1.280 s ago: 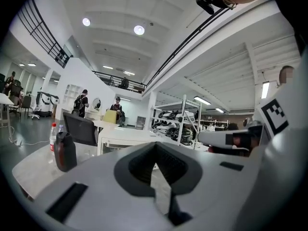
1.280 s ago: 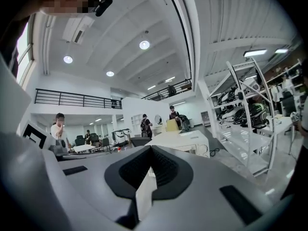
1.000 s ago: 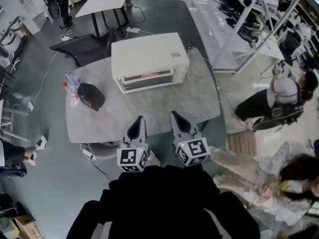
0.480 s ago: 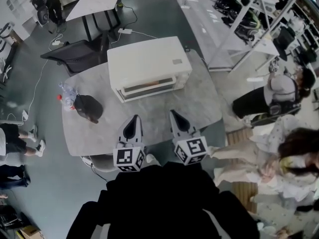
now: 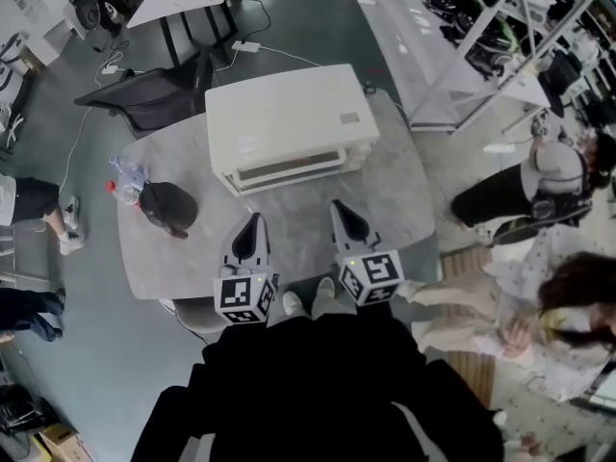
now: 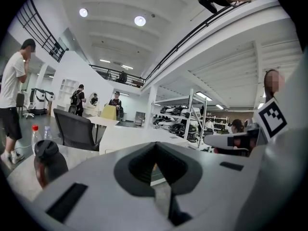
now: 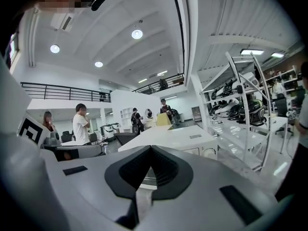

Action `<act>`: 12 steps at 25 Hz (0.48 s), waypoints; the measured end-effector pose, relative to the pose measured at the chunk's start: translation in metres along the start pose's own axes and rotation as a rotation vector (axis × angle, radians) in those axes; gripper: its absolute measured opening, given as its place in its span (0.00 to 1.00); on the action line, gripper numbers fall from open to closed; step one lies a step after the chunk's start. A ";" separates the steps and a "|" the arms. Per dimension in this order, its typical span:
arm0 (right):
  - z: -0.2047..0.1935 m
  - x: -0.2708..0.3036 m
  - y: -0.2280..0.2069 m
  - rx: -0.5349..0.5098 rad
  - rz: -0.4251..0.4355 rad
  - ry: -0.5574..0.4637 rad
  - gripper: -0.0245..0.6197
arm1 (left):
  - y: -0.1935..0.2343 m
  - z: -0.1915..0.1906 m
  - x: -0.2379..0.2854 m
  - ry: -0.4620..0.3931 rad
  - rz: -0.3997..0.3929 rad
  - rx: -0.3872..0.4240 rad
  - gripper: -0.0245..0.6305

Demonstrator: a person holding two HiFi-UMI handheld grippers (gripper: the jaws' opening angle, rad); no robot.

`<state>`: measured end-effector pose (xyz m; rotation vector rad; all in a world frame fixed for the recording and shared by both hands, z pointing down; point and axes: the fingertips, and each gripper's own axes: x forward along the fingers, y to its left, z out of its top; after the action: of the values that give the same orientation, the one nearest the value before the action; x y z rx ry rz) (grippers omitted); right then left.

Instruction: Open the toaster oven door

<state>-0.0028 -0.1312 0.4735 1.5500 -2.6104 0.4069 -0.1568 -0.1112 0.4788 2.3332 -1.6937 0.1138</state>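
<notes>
The white toaster oven [image 5: 289, 118] stands at the back of the grey table [image 5: 298, 234], its glass door [image 5: 294, 169] closed and facing me. My left gripper [image 5: 253, 221] and right gripper [image 5: 343, 210] hover side by side over the table's near edge, a short way in front of the door and apart from it. Both are shut with nothing between the jaws. In the left gripper view the oven [image 6: 127, 138] shows just past the left gripper [image 6: 155, 147]. In the right gripper view the oven [image 7: 183, 139] lies beyond the right gripper [image 7: 150, 150].
A black jug [image 5: 166, 207] and a clear bottle [image 5: 125, 174] stand on the table's left side. A dark chair [image 5: 144, 104] is behind the table. Metal shelving [image 5: 481, 37] and people [image 5: 539, 186] fill the right side; another person [image 5: 29, 205] stands left.
The head view has shifted slightly, so the oven sits a little lower and closer in the picture. Both grippers stay shut near the table's front edge. People around have moved.
</notes>
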 end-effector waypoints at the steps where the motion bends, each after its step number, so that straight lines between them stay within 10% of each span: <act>1: -0.003 0.006 -0.004 -0.003 0.001 0.005 0.04 | 0.003 -0.002 0.005 0.004 0.006 0.001 0.04; 12: -0.021 0.053 -0.037 0.000 -0.016 0.061 0.04 | 0.027 -0.013 0.050 0.038 0.056 0.016 0.04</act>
<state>0.0019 -0.1872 0.5110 1.5327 -2.5509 0.4449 -0.1653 -0.1620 0.5064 2.2806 -1.7457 0.1816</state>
